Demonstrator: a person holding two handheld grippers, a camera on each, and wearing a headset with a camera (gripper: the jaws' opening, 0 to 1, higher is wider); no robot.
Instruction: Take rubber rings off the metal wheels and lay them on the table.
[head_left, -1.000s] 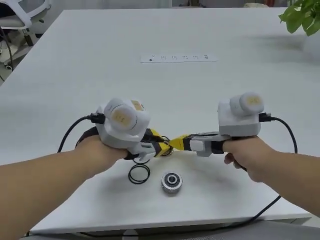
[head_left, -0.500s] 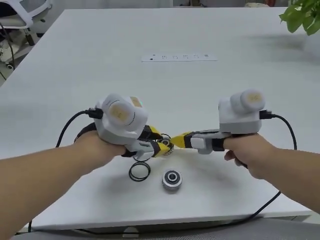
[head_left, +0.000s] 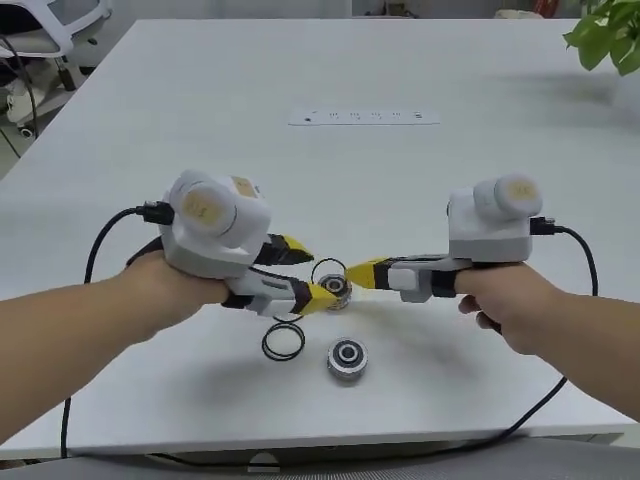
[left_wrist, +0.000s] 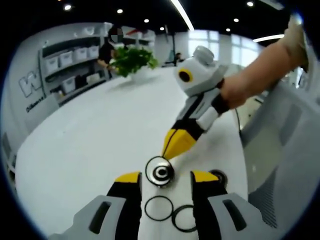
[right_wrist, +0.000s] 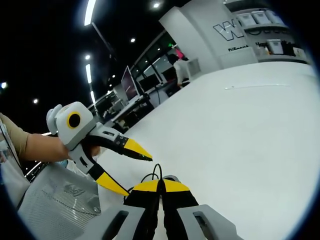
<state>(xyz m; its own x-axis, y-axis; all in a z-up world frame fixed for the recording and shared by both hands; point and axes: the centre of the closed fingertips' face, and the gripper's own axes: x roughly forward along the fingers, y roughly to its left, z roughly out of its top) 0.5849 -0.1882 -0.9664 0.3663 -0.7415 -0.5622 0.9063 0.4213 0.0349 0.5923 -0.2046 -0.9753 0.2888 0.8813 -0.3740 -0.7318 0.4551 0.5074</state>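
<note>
A small metal wheel (head_left: 336, 289) sits between the yellow tips of my left gripper (head_left: 311, 270), which is open around it without holding it. In the left gripper view the wheel (left_wrist: 160, 172) shows face-on between the tips of that gripper (left_wrist: 166, 176). My right gripper (head_left: 358, 272) comes in from the right, shut on a thin black rubber ring (head_left: 328, 261) that loops up beside the wheel. In the right gripper view the ring (right_wrist: 159, 169) rises from that gripper's (right_wrist: 161, 182) closed jaws. I cannot tell whether the ring still touches the wheel.
Two loose rubber rings (head_left: 283, 341) lie on the white table (head_left: 420, 180) near its front edge, with a second metal wheel (head_left: 347, 357) beside them. A power strip (head_left: 362, 117) is set into the table farther back. Cables trail from both grippers.
My left gripper has opened and drawn back to the left, off the wheel. The right gripper has stayed at the wheel, and a ring loop now stands up at its tips.
</note>
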